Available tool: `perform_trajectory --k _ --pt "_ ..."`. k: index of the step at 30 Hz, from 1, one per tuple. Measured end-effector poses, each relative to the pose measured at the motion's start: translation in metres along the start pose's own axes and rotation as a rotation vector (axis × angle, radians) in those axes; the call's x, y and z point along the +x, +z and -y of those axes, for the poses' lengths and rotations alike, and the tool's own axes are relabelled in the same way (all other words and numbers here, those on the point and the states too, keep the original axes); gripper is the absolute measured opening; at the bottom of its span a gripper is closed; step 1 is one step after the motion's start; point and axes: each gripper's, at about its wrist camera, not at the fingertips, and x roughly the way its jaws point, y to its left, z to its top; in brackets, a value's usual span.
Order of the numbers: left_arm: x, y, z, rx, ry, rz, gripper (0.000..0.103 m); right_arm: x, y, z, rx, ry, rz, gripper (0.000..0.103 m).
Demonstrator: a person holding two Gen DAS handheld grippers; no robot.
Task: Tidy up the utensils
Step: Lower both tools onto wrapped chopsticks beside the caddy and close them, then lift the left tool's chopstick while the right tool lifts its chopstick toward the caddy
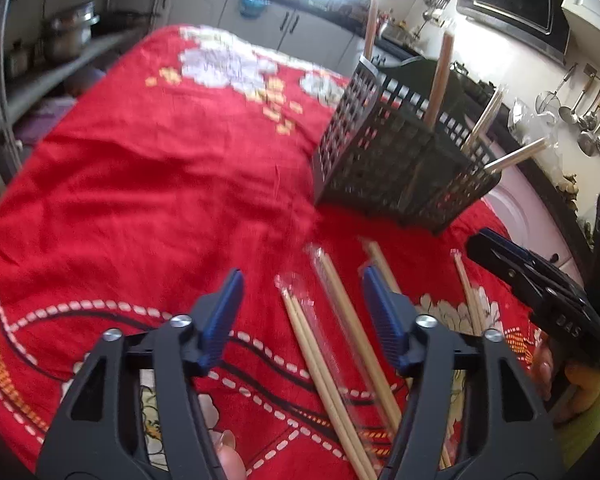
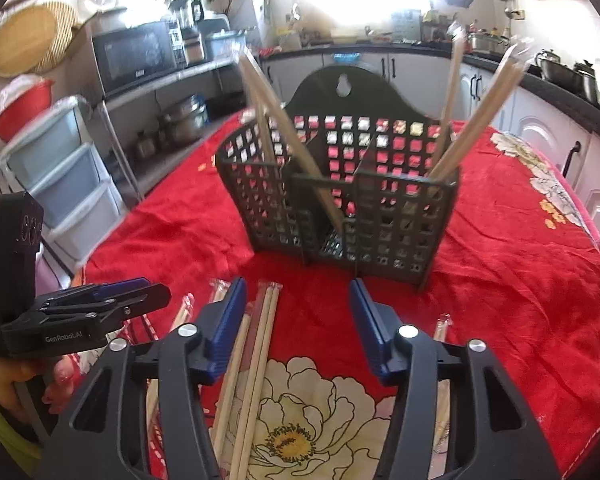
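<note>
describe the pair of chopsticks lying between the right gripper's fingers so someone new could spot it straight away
Start at the dark perforated utensil caddy on the red floral tablecloth. In front of it lie several wrapped pairs; the chopstick pair runs lengthwise just inside the right gripper's left-hand finger. Its neighbours all lie outside the fingers.

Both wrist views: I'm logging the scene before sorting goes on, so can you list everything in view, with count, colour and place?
utensil holder: one, dark grey lattice, divided into compartments, standing on the cloth.
chopsticks in the holder: several wrapped pairs, pale wood, leaning out left and right.
chopsticks on the cloth: several pairs, pale wood, most in clear sleeves, lying in front of the holder.
tablecloth: one, red with pale flowers, covering the table.
microwave: one, dark, on a shelf behind.
pots: a few, metal, on the lower shelf.
left hand-held gripper: blue pads, open over the loose chopsticks.
right hand-held gripper: blue pads, open, nothing gripped.
</note>
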Motion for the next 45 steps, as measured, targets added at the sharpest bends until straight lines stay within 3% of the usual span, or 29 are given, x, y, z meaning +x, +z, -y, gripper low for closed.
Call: perform_trajectory --k 7,14,27,30,36,45 --pt "0.013 -0.005 -0.004 -0.018 -0.023 -0.066 0.041 0.029 0.003 -0.006 -0.028 0.011 -0.087 0.038" --pt "0.025 -0.005 0.000 0.001 -0.012 -0.094 0.039 0.052 0.006 -0.012 -0.053 0.033 -0.154 0.038" --pt "0.038 0.003 -0.002 0.033 0.003 -0.094 0.021 0.092 0.013 -0.010 -0.010 0.071 -0.261 0.038" --pt "0.040 0.004 -0.003 0.032 0.004 -0.091 0.018 0.095 0.014 -0.009 0.003 0.067 -0.271 0.034" --pt "0.043 0.008 -0.006 0.018 0.002 -0.088 0.013 0.096 0.016 -0.005 0.022 0.056 -0.272 0.013" --pt "0.031 0.010 -0.012 -0.039 -0.049 -0.061 0.002 0.059 0.017 0.011 0.066 0.083 -0.177 0.012"
